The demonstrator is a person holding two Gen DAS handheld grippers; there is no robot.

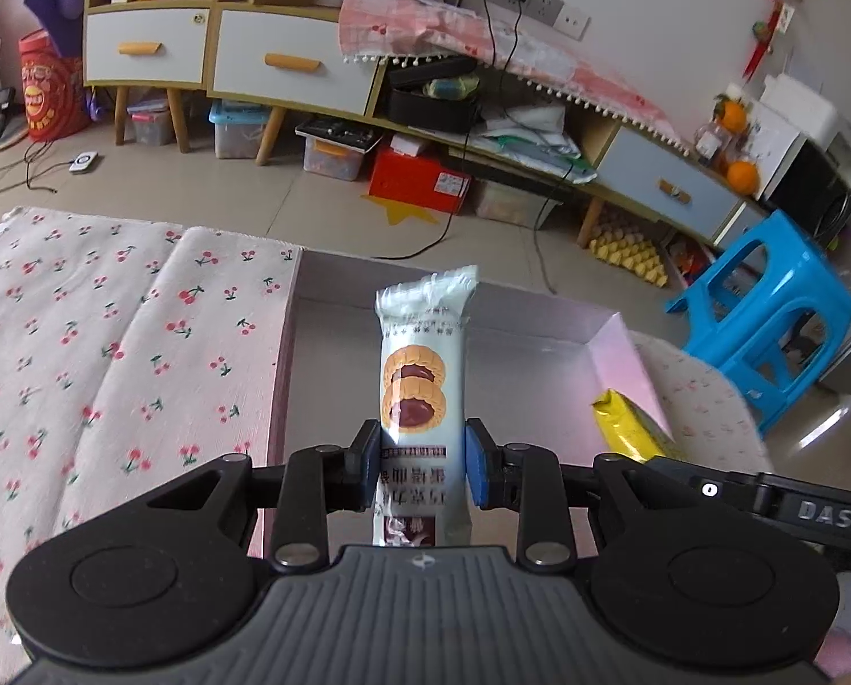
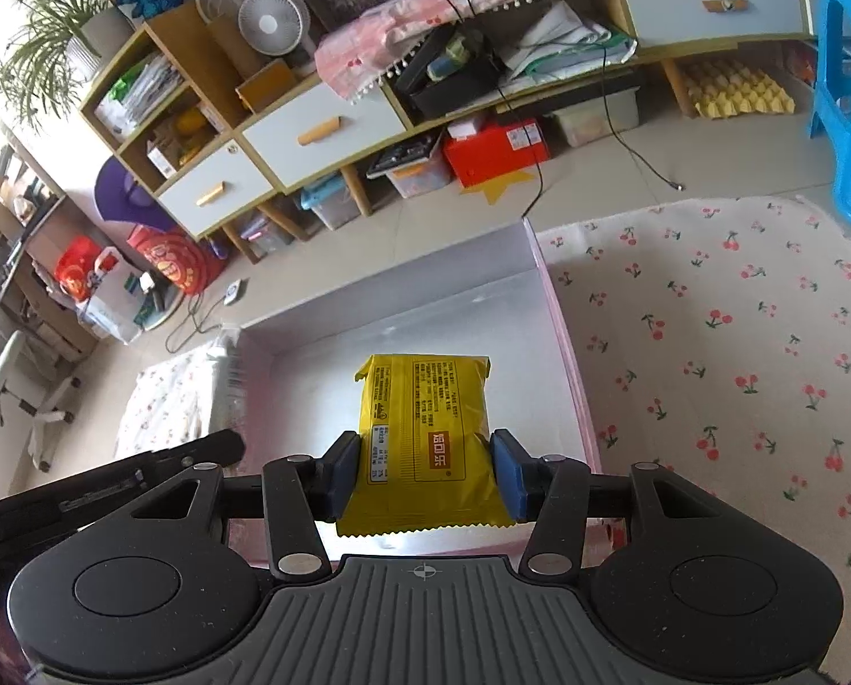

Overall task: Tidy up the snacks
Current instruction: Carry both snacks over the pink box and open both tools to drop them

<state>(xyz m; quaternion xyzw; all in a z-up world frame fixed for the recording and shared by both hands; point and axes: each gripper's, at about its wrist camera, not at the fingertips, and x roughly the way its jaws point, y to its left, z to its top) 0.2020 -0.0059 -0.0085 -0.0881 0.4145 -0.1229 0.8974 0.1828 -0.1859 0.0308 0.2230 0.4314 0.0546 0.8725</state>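
My left gripper [image 1: 422, 465] is shut on a pale blue-white biscuit packet [image 1: 422, 377] with tart pictures, held lengthwise over the open pink-and-white box [image 1: 334, 285]. My right gripper [image 2: 425, 471] is shut on a yellow snack packet [image 2: 425, 416], held over the same box [image 2: 402, 297]. The yellow packet also shows in the left wrist view [image 1: 630, 428] at the box's right side, beside the right gripper's black body. The left gripper's body shows at the left edge of the right wrist view. The box floor that I see holds nothing.
The box lies on a cherry-print cloth [image 1: 83, 342] [image 2: 739, 354]. Beyond the table edge are a tiled floor, a long low cabinet [image 1: 254, 57] with drawers and clutter, a red box [image 1: 419, 180], cables, and a blue plastic stool [image 1: 767, 314].
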